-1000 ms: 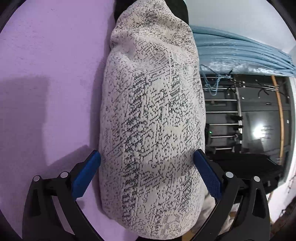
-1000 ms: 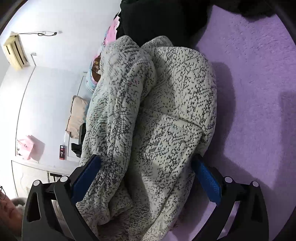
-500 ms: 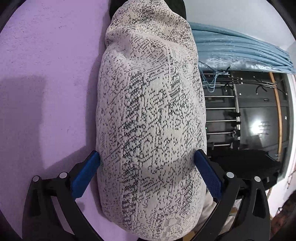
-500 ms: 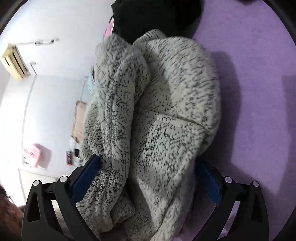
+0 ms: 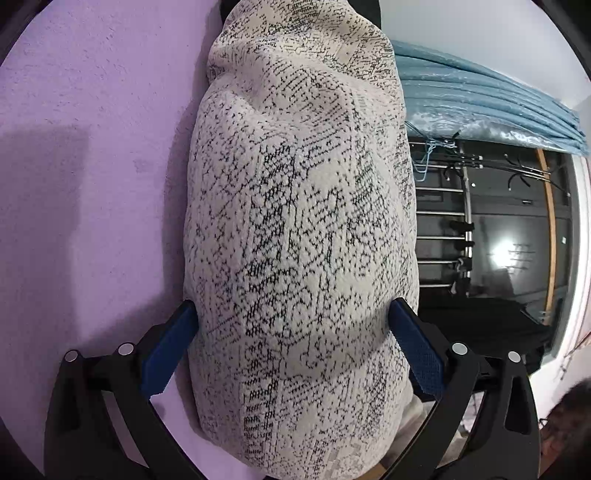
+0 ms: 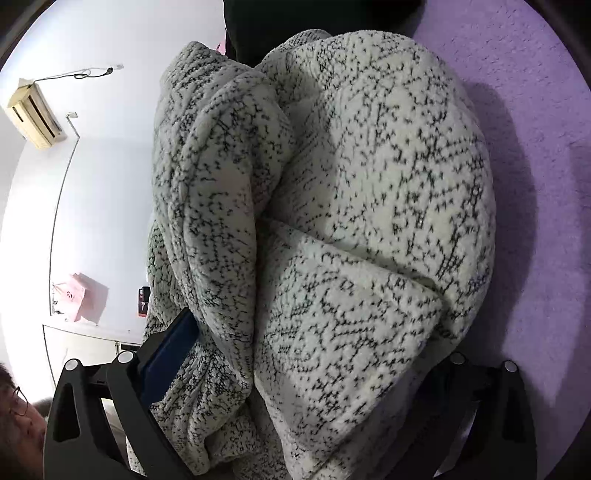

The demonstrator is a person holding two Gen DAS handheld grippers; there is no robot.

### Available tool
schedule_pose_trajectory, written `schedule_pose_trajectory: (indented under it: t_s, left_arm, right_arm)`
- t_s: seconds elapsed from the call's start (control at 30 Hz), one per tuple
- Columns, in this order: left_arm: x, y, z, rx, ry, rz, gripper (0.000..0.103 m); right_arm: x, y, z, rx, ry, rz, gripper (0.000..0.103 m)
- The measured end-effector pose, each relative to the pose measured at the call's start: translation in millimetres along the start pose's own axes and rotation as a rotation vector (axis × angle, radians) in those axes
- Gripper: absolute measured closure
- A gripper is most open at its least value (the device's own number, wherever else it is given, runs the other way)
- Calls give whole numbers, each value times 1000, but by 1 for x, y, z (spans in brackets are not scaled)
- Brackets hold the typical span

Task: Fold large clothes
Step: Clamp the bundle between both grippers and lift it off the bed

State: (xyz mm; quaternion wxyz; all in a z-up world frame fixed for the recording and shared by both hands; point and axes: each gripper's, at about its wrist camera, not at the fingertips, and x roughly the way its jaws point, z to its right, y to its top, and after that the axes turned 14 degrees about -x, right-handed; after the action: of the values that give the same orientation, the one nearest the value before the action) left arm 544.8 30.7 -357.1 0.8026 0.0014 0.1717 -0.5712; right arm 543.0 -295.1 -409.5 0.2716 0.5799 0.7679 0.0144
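Observation:
A thick cream fleece garment with black speckles [image 5: 299, 221] is folded into a fat bundle on the purple bedspread [image 5: 92, 184]. My left gripper [image 5: 291, 308] is shut on one end of it, its blue pads [image 5: 170, 343] pressing into both sides so the fabric bulges over them. In the right wrist view the same garment [image 6: 369, 184] shows its stacked folds. My right gripper [image 6: 314, 332] is shut on that end; the left pad [image 6: 170, 350] shows and the right one is buried under fleece.
A black garment [image 6: 295, 18] lies beyond the bundle. The purple bedspread [image 6: 535, 184] runs along its far side. A blue curtain [image 5: 480, 92] and a dark window with a metal rack [image 5: 480, 221] are off the bed. A person's head [image 6: 14, 424] is at the lower left.
The bundle has pushed deeper between both pairs of fingers and fills more of each view. Fleece now covers the right gripper's right pad. Both holds stay the same.

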Motion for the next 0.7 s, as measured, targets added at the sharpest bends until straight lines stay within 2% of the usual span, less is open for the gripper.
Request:
schedule_pose_trajectory:
  t_s: [0.07,0.2,0.3,0.43,0.53,0.7]
  left_arm:
    - [0,0,-2,0,-7,-7,5]
    - [1,1,-3,3,3,-11,6]
    - [0,0,3,18,24,-9,9]
    - [0,-4,9,35,35,-8,17]
    - [0,-8,13,44,24,-4,19]
    - [-7,-18,20,83,14,13,20]
  right_arm:
    - [-8,-15,3,0,15,-15,5]
    - [-7,-13,3,-2,39,-50,7]
    - [-5,-13,-1,-4,47,-39,16]
    - [-12,-17,-3,5,76,-11,42]
    - [-17,-20,-7,-3,79,12,46]
    - [-25,-29,-13,-3,125,81,48]
